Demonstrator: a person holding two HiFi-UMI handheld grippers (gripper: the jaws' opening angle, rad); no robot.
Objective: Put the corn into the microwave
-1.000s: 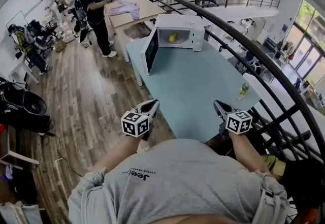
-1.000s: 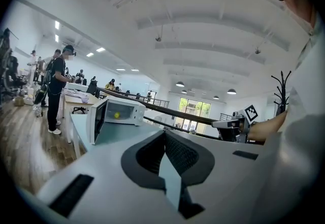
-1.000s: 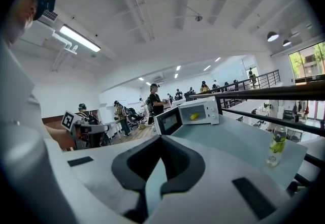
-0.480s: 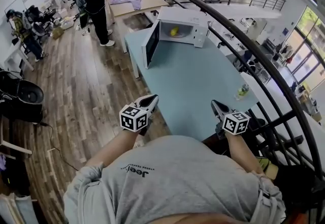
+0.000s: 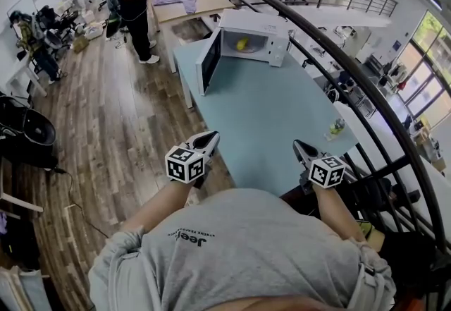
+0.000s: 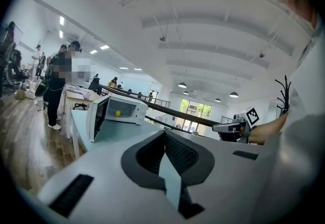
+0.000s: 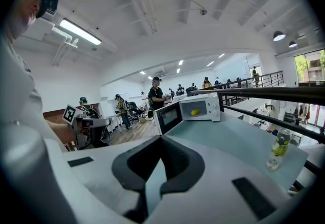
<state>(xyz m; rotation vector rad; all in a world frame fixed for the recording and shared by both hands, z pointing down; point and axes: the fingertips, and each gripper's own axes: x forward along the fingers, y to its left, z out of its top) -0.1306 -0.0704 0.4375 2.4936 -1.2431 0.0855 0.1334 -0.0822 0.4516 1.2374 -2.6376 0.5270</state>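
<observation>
**Corn in, door open**

The corn (image 5: pixel 242 44) lies inside the microwave (image 5: pixel 271 20) at 12 o'clock on the bench (image 5: pixel 268 119), with the door (image 5: pixel 209 63) swung wide. The left hand-held gripper (image 5: pixel 211 136) and right hand-held gripper (image 5: pixel 299 144) hang empty at 6 o'clock, jaws together. A hard shove at the door could shift the oven and perhaps roll the corn.

One brand word, on the shirt

The grey T-shirt (image 5: pixel 232 246) bears "Jeep" across the chest, seen upside down from the head view. A smaller line of print beside it is too fine to read. The cube on the left gripper (image 5: pixel 211 137) and the one on the right gripper (image 5: pixel 299 144) carry black-and-white square code patterns. The label on the bottle (image 5: pixel 337 126) is too small to read.
</observation>
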